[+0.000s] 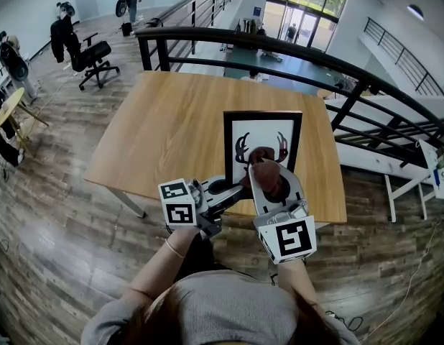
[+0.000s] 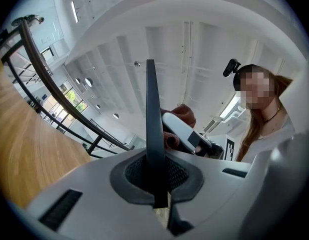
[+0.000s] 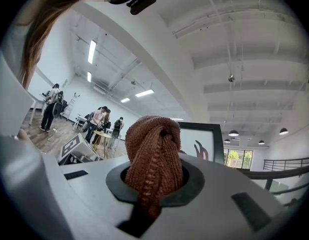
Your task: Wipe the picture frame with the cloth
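Observation:
A black picture frame (image 1: 263, 117) with a white mat and an antler print stands tilted over the near side of the table. My left gripper (image 1: 233, 190) is shut on its lower left edge. In the left gripper view the frame (image 2: 152, 129) shows edge-on as a thin dark blade between the jaws of the left gripper (image 2: 157, 186). My right gripper (image 1: 271, 185) is shut on a bunched brown knitted cloth (image 1: 267, 172), which lies against the print's lower part. In the right gripper view the cloth (image 3: 154, 149) bulges out of the right gripper (image 3: 153, 184), with the frame (image 3: 207, 140) just behind it.
The wooden table (image 1: 172, 121) stretches away behind the frame. A black railing (image 1: 279, 45) runs along its far side. An office chair (image 1: 93, 54) and several people stand at the far left, on the wood floor (image 1: 57, 214).

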The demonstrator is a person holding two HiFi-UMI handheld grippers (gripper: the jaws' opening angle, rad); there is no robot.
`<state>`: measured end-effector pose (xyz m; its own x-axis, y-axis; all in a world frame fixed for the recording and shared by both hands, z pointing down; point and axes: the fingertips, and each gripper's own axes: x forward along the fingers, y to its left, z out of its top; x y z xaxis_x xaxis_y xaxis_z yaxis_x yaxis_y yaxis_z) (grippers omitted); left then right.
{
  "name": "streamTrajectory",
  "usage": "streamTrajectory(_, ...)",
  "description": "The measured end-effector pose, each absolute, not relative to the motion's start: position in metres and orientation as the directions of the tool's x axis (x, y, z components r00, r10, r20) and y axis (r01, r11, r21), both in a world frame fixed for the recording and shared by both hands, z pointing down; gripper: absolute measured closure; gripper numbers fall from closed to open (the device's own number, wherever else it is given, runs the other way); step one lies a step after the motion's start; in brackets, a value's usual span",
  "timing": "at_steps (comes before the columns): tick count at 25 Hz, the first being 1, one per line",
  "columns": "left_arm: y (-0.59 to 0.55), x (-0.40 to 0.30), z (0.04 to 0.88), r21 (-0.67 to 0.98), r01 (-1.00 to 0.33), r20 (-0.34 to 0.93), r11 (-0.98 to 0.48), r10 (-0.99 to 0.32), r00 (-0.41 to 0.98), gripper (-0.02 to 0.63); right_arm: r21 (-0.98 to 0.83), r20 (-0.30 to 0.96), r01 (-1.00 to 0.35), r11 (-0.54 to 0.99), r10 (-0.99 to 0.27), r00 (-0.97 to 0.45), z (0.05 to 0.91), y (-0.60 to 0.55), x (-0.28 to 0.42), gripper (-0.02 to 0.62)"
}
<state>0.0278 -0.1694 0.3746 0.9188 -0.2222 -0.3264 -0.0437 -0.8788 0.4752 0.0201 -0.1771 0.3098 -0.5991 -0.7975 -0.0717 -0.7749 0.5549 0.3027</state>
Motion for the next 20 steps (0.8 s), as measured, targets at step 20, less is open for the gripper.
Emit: streamTrajectory(20, -0.179, 0.031, 0.365, 0.494, -0.035, -0.349, -0.869, -0.235, 0.907, 0.589, 0.3, -0.08, -0.78, 0.55, -0.8, -0.595, 0.326, -0.169, 0.031, 0.549)
